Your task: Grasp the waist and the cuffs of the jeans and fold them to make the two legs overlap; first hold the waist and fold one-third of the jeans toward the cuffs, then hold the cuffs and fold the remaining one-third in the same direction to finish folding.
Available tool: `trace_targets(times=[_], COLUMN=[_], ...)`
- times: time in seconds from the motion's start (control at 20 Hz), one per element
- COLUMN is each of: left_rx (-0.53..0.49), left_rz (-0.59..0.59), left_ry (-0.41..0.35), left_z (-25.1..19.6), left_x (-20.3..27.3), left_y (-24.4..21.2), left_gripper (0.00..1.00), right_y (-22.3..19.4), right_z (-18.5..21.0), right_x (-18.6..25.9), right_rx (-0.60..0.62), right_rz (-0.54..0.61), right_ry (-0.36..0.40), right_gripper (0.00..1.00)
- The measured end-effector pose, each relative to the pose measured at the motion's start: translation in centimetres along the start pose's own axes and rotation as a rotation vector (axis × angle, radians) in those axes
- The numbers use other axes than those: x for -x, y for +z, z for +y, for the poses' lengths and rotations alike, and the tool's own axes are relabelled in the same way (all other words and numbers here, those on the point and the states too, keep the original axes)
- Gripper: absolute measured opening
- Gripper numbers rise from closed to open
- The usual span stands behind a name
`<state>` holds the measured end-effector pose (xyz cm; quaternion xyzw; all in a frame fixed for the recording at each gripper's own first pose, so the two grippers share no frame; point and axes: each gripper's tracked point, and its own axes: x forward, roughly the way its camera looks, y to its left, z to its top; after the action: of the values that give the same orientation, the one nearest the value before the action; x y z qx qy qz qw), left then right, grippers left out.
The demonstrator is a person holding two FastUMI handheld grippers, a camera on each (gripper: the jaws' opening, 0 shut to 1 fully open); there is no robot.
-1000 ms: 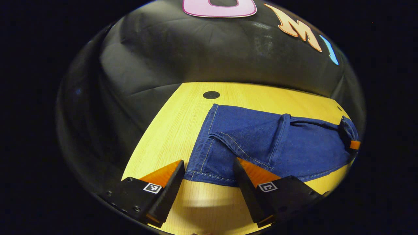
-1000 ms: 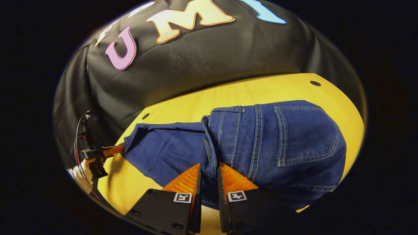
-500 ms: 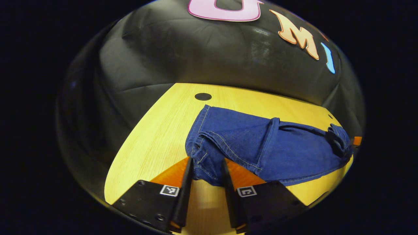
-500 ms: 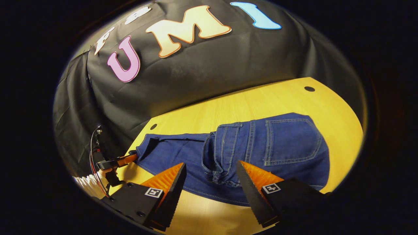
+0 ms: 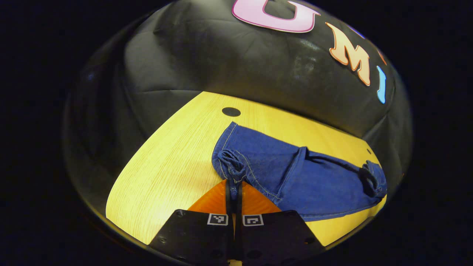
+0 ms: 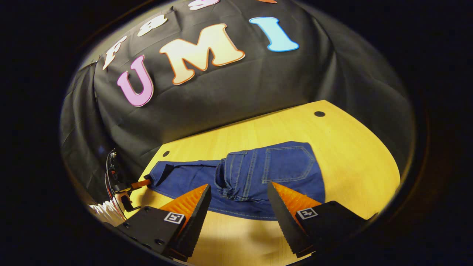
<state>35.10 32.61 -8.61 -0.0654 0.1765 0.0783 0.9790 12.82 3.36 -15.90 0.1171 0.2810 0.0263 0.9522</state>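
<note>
We keep the left hand-held gripper (image 5: 233, 192) clenched on the cuffs (image 5: 231, 170) to carry them over for the last fold; the right hand-held gripper (image 6: 238, 201) hangs released above the jeans (image 6: 251, 177) lying on the surface (image 6: 354, 155)

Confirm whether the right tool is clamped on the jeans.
No: the right tool stands open above the table, its fingers apart and clear of the jeans.

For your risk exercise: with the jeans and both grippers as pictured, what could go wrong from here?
1. The left gripper pinches only a bunched bit of cuff; one leg layer may slip free when lifted.
2. The right gripper is open, off the jeans, so the folded waist could drag or unfold.
</note>
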Motion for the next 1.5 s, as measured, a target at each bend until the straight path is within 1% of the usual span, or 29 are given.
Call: trace_targets(times=[0.2, 0.4, 0.55, 0.6, 0.7, 0.85, 1.0, 1.1, 1.25, 1.4, 1.5], left_rx=[-0.02, -0.066, -0.042, -0.044, -0.069, -0.091, -0.122, -0.172, -0.278, -0.367, -0.432], left_rz=[-0.024, -0.059, -0.111, -0.125, -0.146, -0.17, -0.155, -0.142, -0.138, -0.108, -0.092], left_ry=[-0.032, -0.062, -0.107, -0.108, -0.108, -0.143, -0.19, -0.236, -0.307, -0.39, -0.44], left_z=[-2.5, -8.2, -14.6, -16.8, -21.4, -29.0, -36.9, -42.4, -49.8, -56.0, -57.9], left_x=[1.6, 3.0, 4.3, 4.5, 4.7, 5.1, 5.3, 5.2, 5.4, 5.6, 6.3], left_y=[2.5, 5.6, 8.5, 9.2, 10.2, 11.0, 10.6, 10.2, 9.5, 7.0, 4.5], left_gripper=[0.0, 0.0, 0.0, 0.0, 0.0, 0.0, 0.0, 0.0, 0.0, 0.0, 0.0], right_y=[1.1, 3.0, 3.8, 3.7, 3.7, 3.8, 4.3, 4.5, 4.2, 4.0, 4.1], right_z=[-3.2, -6.9, -10.5, -11.5, -13.5, -16.6, -18.4, -19.7, -21.5, -23.1, -23.8], right_x=[2.6, 4.7, 5.4, 5.5, 5.7, 5.8, 5.6, 5.7, 5.7, 6.1, 6.3], right_rx=[-0.054, -0.061, -0.042, -0.039, -0.03, 0.0, -0.008, -0.018, -0.032, -0.043, -0.049], right_rz=[-0.038, -0.072, -0.067, -0.051, -0.023, 0.013, 0.028, 0.025, 0.033, 0.039, 0.037], right_ry=[-0.047, -0.063, -0.048, -0.036, -0.002, 0.042, 0.082, 0.095, 0.098, 0.09, 0.087], right_gripper=[0.94, 0.94, 0.94, 0.94, 0.95, 0.95, 0.94, 0.95, 0.95, 0.94, 0.94])
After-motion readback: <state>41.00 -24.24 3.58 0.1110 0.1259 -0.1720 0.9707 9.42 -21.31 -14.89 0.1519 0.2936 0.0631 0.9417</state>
